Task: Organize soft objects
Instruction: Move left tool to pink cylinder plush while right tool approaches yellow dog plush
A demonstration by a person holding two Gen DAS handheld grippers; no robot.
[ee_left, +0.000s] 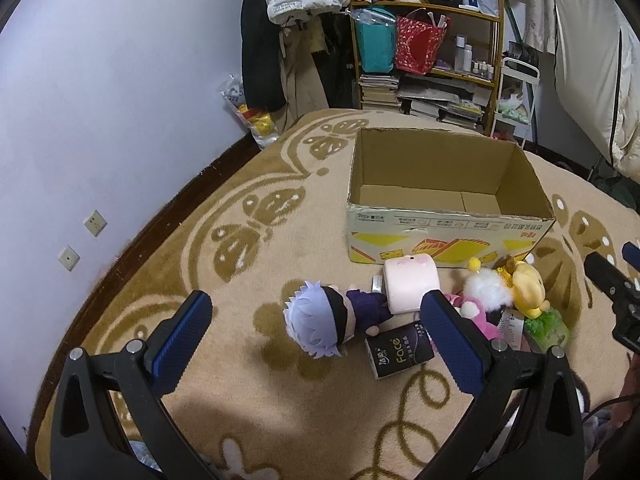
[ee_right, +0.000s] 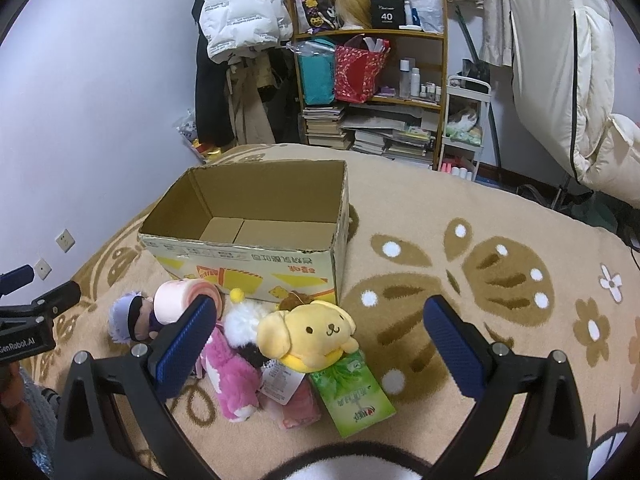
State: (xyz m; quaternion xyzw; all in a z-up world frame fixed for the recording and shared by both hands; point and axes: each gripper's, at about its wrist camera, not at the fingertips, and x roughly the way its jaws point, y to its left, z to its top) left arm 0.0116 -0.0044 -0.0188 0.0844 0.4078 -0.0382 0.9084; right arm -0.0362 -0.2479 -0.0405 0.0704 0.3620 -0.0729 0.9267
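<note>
An open cardboard box [ee_left: 448, 228] [ee_right: 256, 264] stands on the patterned beige blanket with nothing inside. In front of it lie a white-haired doll in dark clothes [ee_left: 320, 320] [ee_right: 134, 318], a pink cylinder plush [ee_left: 410, 286] [ee_right: 176, 302], a pink and white fluffy plush [ee_right: 234, 364] [ee_left: 486, 292], a yellow dog plush [ee_right: 310, 330] [ee_left: 526, 286], a dark tissue pack [ee_left: 398, 354] and a green tissue pack [ee_right: 354, 392] [ee_left: 548, 330]. My left gripper [ee_left: 316, 316] hovers open above the doll. My right gripper [ee_right: 320, 326] hovers open over the yellow dog.
A shelf [ee_right: 372, 92] with bags, bottles and stacked books stands behind the bed, beside hanging coats [ee_right: 240, 20]. A wall [ee_left: 100, 100] with sockets runs along the left. A white quilt [ee_right: 580, 100] hangs at the right. Blanket [ee_right: 500, 260] stretches right of the box.
</note>
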